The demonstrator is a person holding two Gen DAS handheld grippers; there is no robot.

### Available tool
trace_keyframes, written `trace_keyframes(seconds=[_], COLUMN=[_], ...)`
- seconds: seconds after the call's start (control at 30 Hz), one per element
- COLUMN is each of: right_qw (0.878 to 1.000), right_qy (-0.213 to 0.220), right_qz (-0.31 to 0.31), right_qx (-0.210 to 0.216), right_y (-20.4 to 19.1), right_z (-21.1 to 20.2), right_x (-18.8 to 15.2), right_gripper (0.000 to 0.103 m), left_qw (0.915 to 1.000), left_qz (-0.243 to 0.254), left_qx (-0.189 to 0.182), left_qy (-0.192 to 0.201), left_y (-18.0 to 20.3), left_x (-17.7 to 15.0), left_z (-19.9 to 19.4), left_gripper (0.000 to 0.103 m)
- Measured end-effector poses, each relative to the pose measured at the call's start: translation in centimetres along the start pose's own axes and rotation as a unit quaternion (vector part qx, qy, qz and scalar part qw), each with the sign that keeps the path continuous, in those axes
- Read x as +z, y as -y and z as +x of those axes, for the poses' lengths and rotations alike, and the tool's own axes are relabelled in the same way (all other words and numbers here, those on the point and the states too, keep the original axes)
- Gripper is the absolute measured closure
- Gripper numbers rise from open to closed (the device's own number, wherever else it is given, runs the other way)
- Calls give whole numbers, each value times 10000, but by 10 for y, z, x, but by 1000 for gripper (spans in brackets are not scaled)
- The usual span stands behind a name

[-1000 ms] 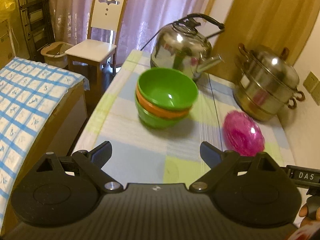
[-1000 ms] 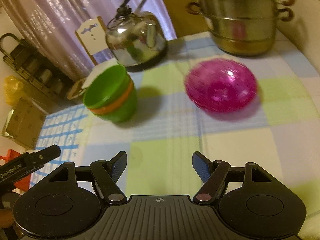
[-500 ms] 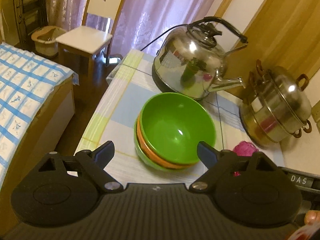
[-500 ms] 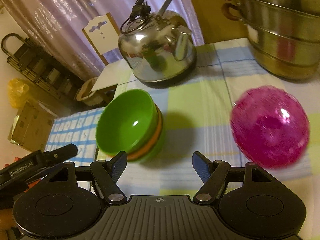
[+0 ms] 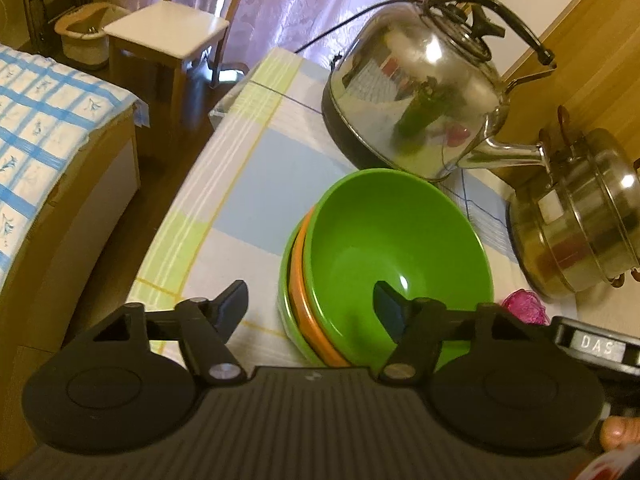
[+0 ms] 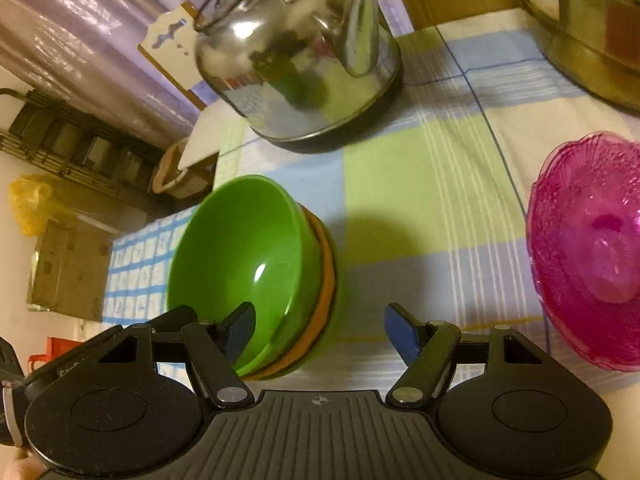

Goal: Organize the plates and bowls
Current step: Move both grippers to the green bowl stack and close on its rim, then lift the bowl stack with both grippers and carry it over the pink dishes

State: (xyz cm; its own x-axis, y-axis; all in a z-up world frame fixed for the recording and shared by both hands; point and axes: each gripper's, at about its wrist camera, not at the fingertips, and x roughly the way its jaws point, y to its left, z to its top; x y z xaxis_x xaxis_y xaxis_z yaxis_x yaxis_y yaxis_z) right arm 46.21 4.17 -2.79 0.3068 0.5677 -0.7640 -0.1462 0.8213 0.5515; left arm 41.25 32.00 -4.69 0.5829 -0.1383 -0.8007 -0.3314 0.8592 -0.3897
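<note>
A stack of three bowls, green on orange on green [image 5: 392, 248], stands on the checked tablecloth; it also shows in the right wrist view [image 6: 248, 264]. My left gripper [image 5: 310, 306] is open, its jaws straddling the stack's left rim, right finger over the top bowl's inside. My right gripper [image 6: 320, 330] is open, its jaws straddling the stack's right rim. A pink glass bowl [image 6: 588, 248] sits to the right, a sliver of it visible in the left wrist view [image 5: 524, 306].
A steel kettle [image 5: 416, 92] stands just behind the stack, a steel steamer pot [image 5: 576, 216] to its right. The table's left edge [image 5: 188, 184] drops to the floor. A chair [image 5: 168, 36] and a bed [image 5: 44, 92] stand at left.
Both grippers moved forward and down to the bowl stack, which now lies between each pair of fingers. The pink bowl slid toward the right edge of view.
</note>
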Motion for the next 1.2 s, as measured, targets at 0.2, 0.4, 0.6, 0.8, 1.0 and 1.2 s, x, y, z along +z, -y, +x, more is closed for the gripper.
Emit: trace_keyframes(seconds=[0.2,0.4,0.6,0.8,1.0,1.2], right_qw=[9999,9999,9999,9997,9998,9998], right_qy=[-32,-87,-134,-171,-177,-102], right_qz=[73,83,68,172,124,47], right_qx=[92,68,33,16,-41,-149], right_y=[5,3,-1,-1,-3,-5], right_z=[15,30,37,42,43,42], right_x=[1,1,-1,-1,0,-4], right_gripper=[43,52,65,67,69,72], left_qw=[10000,9999,9998,9997,9989,9982], left_qz=[47,103,158,196,361,453], left_qx=[-25,-15,42,107,251,343], left_qy=[-63,-76,-79,-121,-137,-173], left_y=[1,1,0,1,6,11], left_x=[4,4,4,6,4,-2], left_z=[15,23,24,26,29,27], left_gripper=[55,67,75,76,78,78])
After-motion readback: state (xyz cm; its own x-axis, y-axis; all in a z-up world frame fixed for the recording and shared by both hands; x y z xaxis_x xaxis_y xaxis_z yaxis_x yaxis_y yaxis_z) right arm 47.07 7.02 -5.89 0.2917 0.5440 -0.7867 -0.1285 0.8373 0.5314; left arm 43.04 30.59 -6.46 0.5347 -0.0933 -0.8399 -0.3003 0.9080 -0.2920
